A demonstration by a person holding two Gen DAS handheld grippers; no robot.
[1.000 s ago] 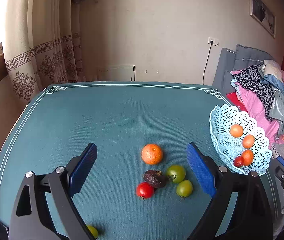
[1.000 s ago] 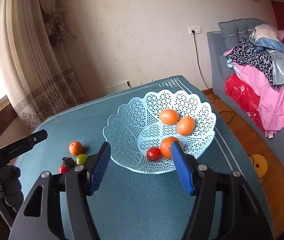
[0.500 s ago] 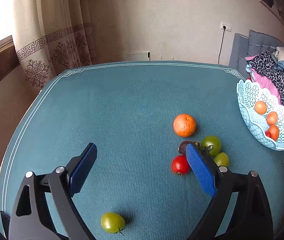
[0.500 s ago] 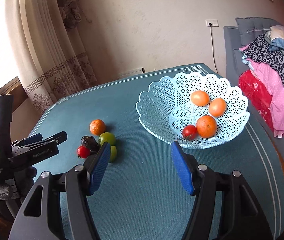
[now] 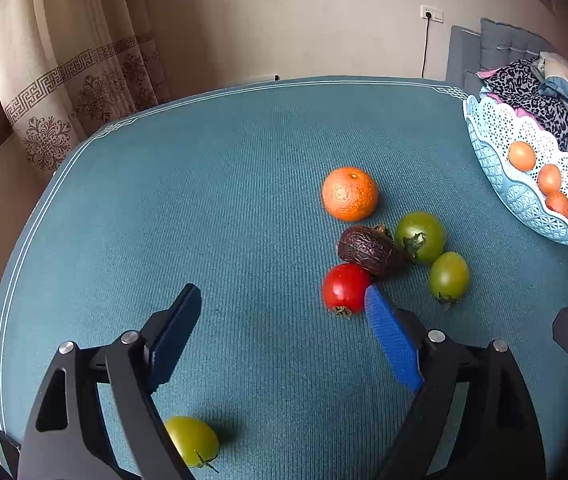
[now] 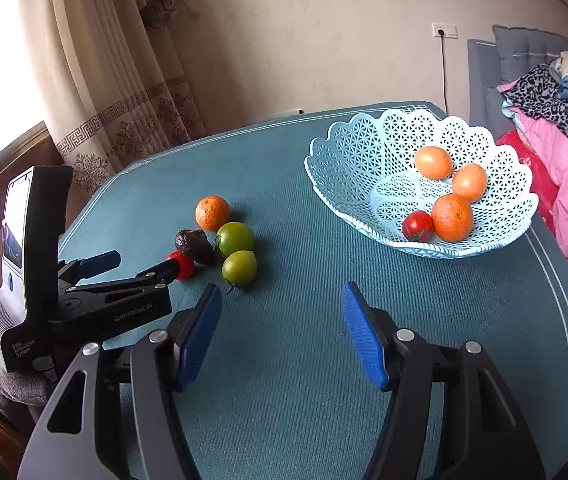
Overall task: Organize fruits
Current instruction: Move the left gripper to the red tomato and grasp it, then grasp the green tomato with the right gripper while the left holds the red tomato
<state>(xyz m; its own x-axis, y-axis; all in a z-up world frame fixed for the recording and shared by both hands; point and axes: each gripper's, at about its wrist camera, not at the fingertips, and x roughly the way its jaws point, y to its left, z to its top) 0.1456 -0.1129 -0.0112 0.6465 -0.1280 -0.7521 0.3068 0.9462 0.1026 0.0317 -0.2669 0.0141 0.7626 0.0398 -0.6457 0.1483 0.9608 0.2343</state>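
A cluster of fruit lies on the teal table (image 5: 164,220): an orange (image 5: 349,193), a dark wrinkled fruit (image 5: 367,250), a red tomato (image 5: 343,288) and two green tomatoes (image 5: 419,236) (image 5: 448,277). A lone green tomato (image 5: 192,440) lies near the front edge. My left gripper (image 5: 284,320) is open and empty, its right finger beside the red tomato. A light blue lattice basket (image 6: 347,168) holds three orange fruits and a red tomato (image 6: 417,225). My right gripper (image 6: 280,312) is open and empty, in front of the basket; the green tomatoes (image 6: 239,266) lie to its left.
A curtain (image 6: 124,80) and a window are at the left. A sofa with piled clothes (image 6: 555,120) stands to the right of the table. A wall socket with a cable (image 6: 443,32) is at the back. The left gripper's body (image 6: 84,304) shows in the right wrist view.
My left gripper has moved left and nearer the fruit cluster; the lone green tomato came into fuller view. My right gripper has pulled back from the basket and swung left. Both stayed open.
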